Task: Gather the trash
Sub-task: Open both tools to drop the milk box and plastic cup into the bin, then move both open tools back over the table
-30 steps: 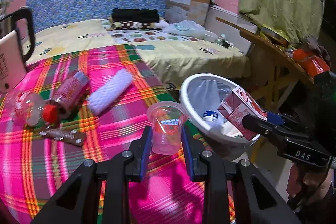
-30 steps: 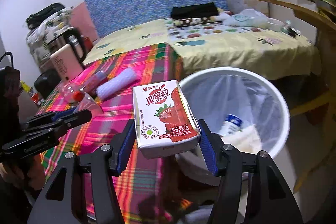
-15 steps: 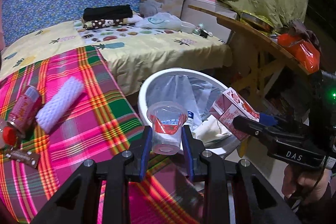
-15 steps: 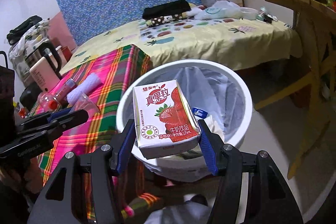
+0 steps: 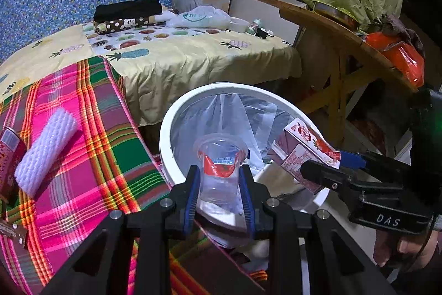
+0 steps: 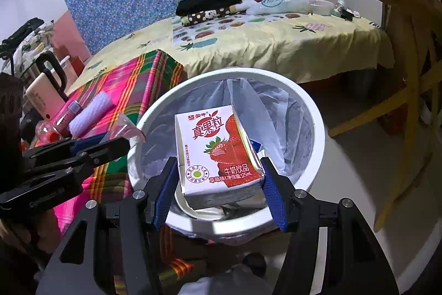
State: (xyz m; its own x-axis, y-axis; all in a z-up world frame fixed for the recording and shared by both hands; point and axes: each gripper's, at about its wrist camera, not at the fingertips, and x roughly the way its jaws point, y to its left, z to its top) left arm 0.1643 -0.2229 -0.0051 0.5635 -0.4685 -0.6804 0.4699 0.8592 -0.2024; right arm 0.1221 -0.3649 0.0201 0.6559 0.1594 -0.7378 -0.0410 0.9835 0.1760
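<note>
My left gripper [image 5: 219, 184] is shut on a clear plastic cup [image 5: 220, 162] with a red label and holds it over the near rim of the white trash bin [image 5: 176, 112]. My right gripper [image 6: 219, 184] is shut on a strawberry milk carton [image 6: 218, 154] and holds it above the open bin [image 6: 312, 112], which is lined with a clear bag. The carton [image 5: 304, 148] and right gripper [image 5: 331, 173] show at the right of the left wrist view. The left gripper [image 6: 110, 148] and cup [image 6: 127, 126] show at the left of the right wrist view.
A plaid-covered table [image 5: 91, 145] at left holds a white foam sleeve [image 5: 45, 151], a red bottle [image 5: 9, 154] and a wrapper [image 5: 11, 230]. A bed [image 5: 171, 57] lies behind the bin. A wooden table [image 5: 331, 35] stands at right. A kettle [image 6: 47, 90] stands at far left.
Both grippers moved right from the plaid table to above the bin, carrying the cup and the carton. Both grips are unchanged.
</note>
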